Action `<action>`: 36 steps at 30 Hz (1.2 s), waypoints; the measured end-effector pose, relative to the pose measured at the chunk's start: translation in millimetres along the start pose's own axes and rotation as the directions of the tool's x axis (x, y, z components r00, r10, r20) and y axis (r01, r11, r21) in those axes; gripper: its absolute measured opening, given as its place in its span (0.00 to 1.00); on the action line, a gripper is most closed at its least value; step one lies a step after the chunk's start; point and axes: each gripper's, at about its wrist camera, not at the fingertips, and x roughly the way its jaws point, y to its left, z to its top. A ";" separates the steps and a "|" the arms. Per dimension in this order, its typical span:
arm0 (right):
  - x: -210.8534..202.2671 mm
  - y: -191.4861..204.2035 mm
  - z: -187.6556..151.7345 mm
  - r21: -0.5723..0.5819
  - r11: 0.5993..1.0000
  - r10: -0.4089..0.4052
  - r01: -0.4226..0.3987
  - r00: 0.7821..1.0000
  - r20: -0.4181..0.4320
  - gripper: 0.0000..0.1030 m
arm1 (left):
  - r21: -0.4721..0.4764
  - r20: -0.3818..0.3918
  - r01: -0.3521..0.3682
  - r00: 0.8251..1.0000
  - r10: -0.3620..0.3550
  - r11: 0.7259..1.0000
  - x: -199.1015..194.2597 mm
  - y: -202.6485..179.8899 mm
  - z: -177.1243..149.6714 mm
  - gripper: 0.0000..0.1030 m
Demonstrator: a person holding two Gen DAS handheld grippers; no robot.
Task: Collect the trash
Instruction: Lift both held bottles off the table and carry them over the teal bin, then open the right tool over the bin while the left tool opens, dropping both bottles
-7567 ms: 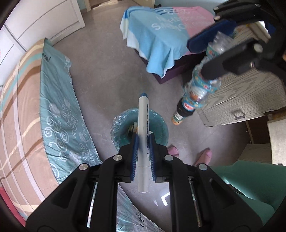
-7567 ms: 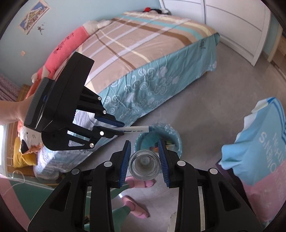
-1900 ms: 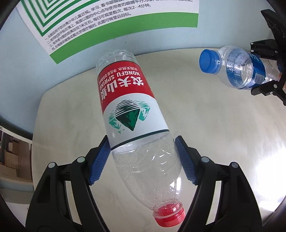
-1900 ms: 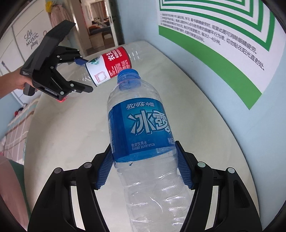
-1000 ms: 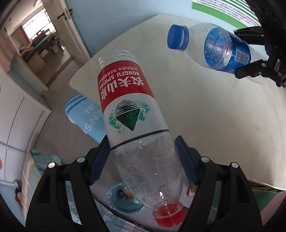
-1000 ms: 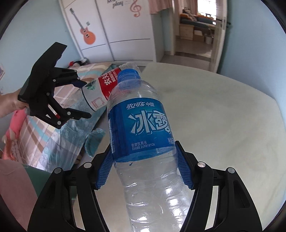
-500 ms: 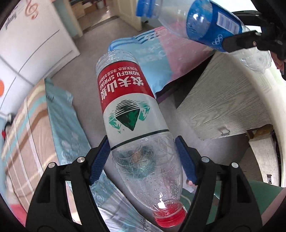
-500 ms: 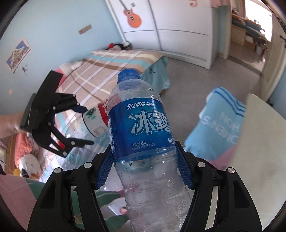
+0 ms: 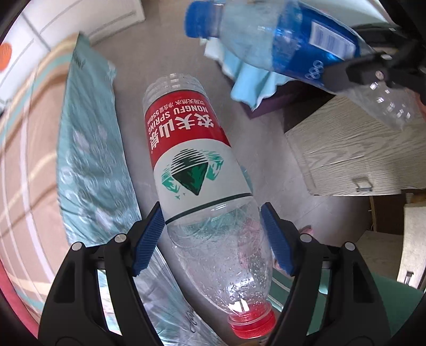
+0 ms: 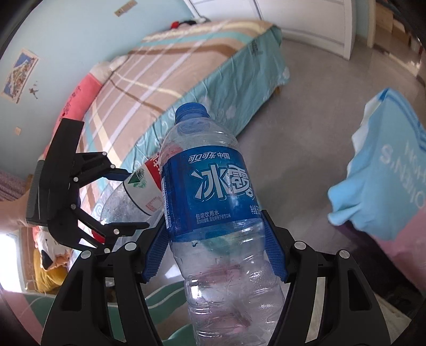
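Left wrist view: left tongs point(image 9: 213, 237), blue-padded, clamped on the clear lower body of the red-label bottle point(image 9: 194, 165). Bottle empty, red cap point(image 9: 253, 326) toward the camera, base pointing away over the grey floor point(image 9: 170, 48). A teal-lined bin shows faintly through the bottle's clear plastic, directly beneath; its contents cannot be told.

Same view, upper right: right tongs point(image 9: 372, 71), clamped on the blue-label bottle point(image 9: 293, 40), blue cap point(image 9: 198, 18) leading, held above the floor near a wood-grain cabinet point(image 9: 346, 149). Light blue cloth point(image 9: 250, 79) draped behind it.

Right wrist view: right tongs point(image 10: 215, 250) gripping the blue-label bottle point(image 10: 213, 186) at the label's lower edge, cap point(image 10: 191, 111) pointing away. Bottle empty but for droplets.

Same view, left: left tongs point(image 10: 125, 199) holding the red-label bottle point(image 10: 141, 189), which lies just behind the blue-label one. Bed point(image 10: 173, 71) with striped cover beyond; pink pillow point(image 10: 77, 98) at its head; a hand's wrist at the frame's left edge.
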 end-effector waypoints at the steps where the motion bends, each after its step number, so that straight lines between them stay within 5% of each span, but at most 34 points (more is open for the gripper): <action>1: 16.9 -3.9 -0.8 0.021 1.000 0.003 -0.003 1.000 -0.016 0.64 | -0.019 -0.014 0.002 1.000 -0.002 1.000 16.5 9.2 -5.1 0.69; 11: 166.6 -28.7 -30.9 0.169 0.985 0.015 0.018 0.982 -0.191 0.64 | -0.079 -0.149 0.055 0.987 -0.066 0.995 135.8 24.8 -38.6 0.69; 19: 253.7 -32.0 -58.3 0.262 0.964 0.041 0.038 0.957 -0.288 0.65 | -0.091 -0.234 0.087 0.966 -0.106 0.992 188.7 26.2 -51.2 0.69; 36: 231.9 -37.8 -51.6 0.326 0.945 0.057 0.019 0.973 -0.223 0.72 | -0.080 -0.236 0.074 0.967 -0.091 0.994 181.8 36.5 -53.3 0.72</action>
